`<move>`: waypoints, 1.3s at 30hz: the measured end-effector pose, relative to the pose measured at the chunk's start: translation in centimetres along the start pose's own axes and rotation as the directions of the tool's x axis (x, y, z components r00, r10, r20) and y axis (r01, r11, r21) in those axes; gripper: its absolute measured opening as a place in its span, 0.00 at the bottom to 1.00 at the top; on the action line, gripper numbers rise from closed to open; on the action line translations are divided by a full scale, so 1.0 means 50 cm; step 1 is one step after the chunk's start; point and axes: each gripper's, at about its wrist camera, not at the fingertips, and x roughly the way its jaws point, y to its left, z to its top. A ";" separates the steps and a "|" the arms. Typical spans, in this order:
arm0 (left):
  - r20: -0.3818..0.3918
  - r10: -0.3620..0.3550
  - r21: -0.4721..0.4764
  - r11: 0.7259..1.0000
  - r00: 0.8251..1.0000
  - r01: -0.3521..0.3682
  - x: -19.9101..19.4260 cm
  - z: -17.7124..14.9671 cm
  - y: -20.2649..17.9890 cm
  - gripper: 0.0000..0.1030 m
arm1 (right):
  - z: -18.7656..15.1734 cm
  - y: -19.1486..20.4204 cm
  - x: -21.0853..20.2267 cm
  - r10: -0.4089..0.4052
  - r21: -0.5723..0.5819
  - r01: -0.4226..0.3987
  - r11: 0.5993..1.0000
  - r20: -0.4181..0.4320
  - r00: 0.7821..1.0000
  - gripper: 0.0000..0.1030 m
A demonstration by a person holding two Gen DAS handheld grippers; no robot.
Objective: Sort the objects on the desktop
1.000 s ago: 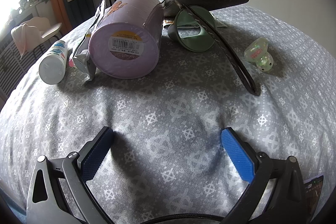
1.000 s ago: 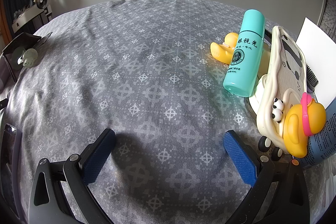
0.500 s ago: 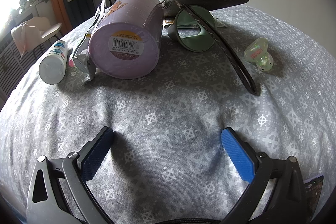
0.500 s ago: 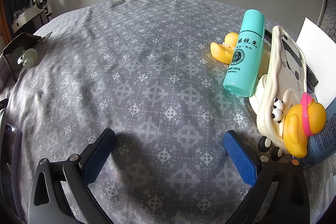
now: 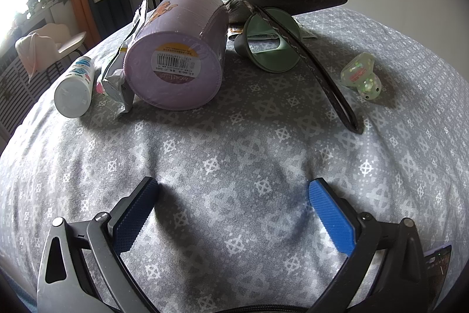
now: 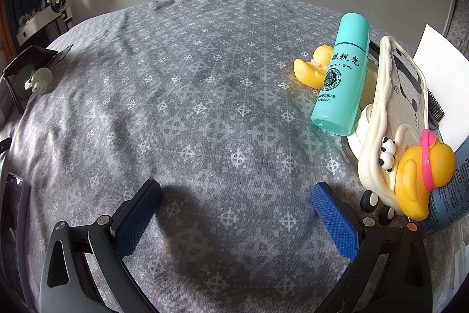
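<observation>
Your left wrist view shows a lilac cup (image 5: 176, 52) lying on its side, barcode facing you, far-left on the grey cloth (image 5: 234, 160); your left gripper (image 5: 233, 189) gapes wide, empty. Your right wrist view shows a teal bottle (image 6: 341, 75) propped right, a phone case (image 6: 392, 107) hiding things behind it, and your right gripper (image 6: 236, 192) wide apart, holding nothing.
</observation>
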 end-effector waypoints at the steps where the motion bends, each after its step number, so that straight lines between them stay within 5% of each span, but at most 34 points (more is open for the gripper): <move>1: 0.000 0.000 0.000 1.000 1.000 0.000 0.001 0.001 -0.001 1.00 | 0.000 0.000 0.000 0.000 0.000 0.000 1.000 0.000 1.000 1.00; 39: 0.001 0.001 -0.001 1.000 1.000 -0.001 0.020 0.013 -0.013 1.00 | 0.000 0.000 0.000 0.000 0.000 0.000 1.000 0.000 1.000 1.00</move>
